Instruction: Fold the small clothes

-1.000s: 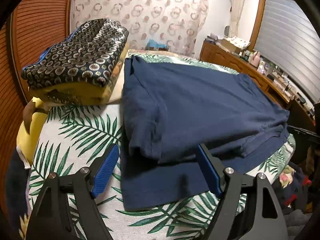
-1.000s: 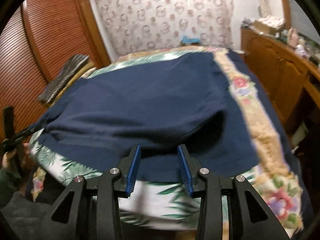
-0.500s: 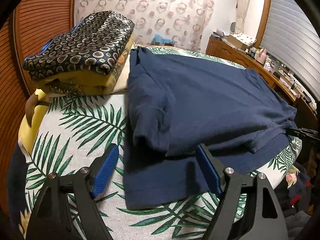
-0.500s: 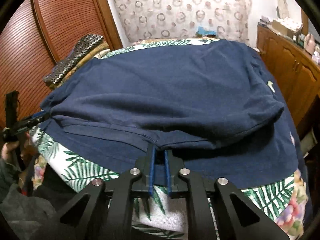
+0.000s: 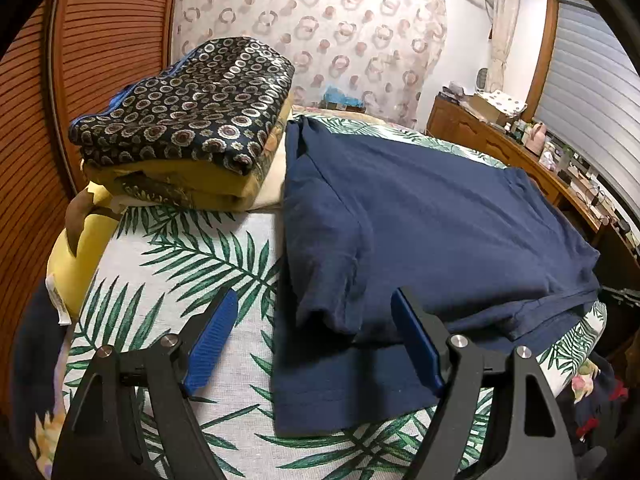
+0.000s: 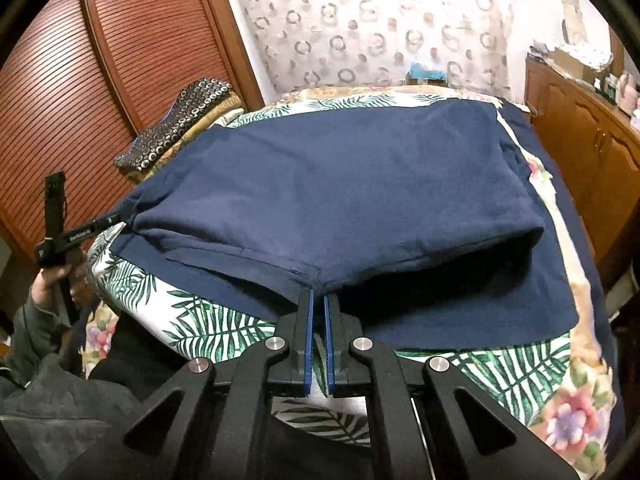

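A navy blue T-shirt [image 5: 420, 216] lies partly folded on the leaf-print bed cover [image 5: 192, 248]; it also fills the right wrist view [image 6: 340, 200]. My left gripper [image 5: 314, 320] is open, its blue pads [image 5: 210, 340] on either side of the shirt's folded near corner, not touching. My right gripper [image 6: 318, 300] is shut on the shirt's folded edge at its near side. The left gripper also shows at the left in the right wrist view [image 6: 108, 220], at the shirt's corner.
A stack of folded clothes, dark patterned on top [image 5: 184, 120], sits at the bed's far left beside the louvred wardrobe doors [image 5: 108, 40]. A wooden dresser [image 5: 500, 148] with clutter runs along the right. A yellow cushion [image 5: 76, 256] lies at the left bed edge.
My right gripper closed from open onto the shirt's folded edge and moved in close. My left gripper stayed open; its view shifted slightly back and up.
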Available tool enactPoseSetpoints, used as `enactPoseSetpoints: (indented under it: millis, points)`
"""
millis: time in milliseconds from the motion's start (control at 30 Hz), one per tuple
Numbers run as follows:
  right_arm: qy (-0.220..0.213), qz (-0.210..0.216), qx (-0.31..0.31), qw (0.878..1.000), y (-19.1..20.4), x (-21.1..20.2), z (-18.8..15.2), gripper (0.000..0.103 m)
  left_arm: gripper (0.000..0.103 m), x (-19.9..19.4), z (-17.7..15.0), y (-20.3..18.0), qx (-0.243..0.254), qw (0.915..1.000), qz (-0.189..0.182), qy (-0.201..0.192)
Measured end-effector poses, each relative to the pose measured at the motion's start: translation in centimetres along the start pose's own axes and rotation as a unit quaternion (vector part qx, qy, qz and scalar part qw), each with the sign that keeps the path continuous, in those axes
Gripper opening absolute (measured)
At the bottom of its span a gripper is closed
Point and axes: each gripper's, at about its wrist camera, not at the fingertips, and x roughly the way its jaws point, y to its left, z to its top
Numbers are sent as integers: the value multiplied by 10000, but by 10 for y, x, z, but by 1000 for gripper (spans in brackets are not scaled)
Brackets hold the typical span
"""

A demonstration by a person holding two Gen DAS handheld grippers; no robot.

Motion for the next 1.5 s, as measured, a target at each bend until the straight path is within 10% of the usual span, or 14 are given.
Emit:
enactPoseSetpoints:
  millis: [300, 1100, 1267, 1500]
  points:
    - [-186, -325, -193, 9991, 8, -15, 4, 51, 77, 1, -3, -2, 1, 10000, 24, -20]
    - [-212, -362, -514, 9978, 35, 23, 20, 52, 54, 7, -9, -2, 22, 9999, -49, 92]
    - [-162, -417, -471, 9979, 29, 26, 20, 52, 15, 8, -8, -2, 14, 9998, -171, 142]
    - [-209, -426, -307, 9984, 20, 22, 17, 52, 8, -6, 7, -9, 5, 9987, -505, -97]
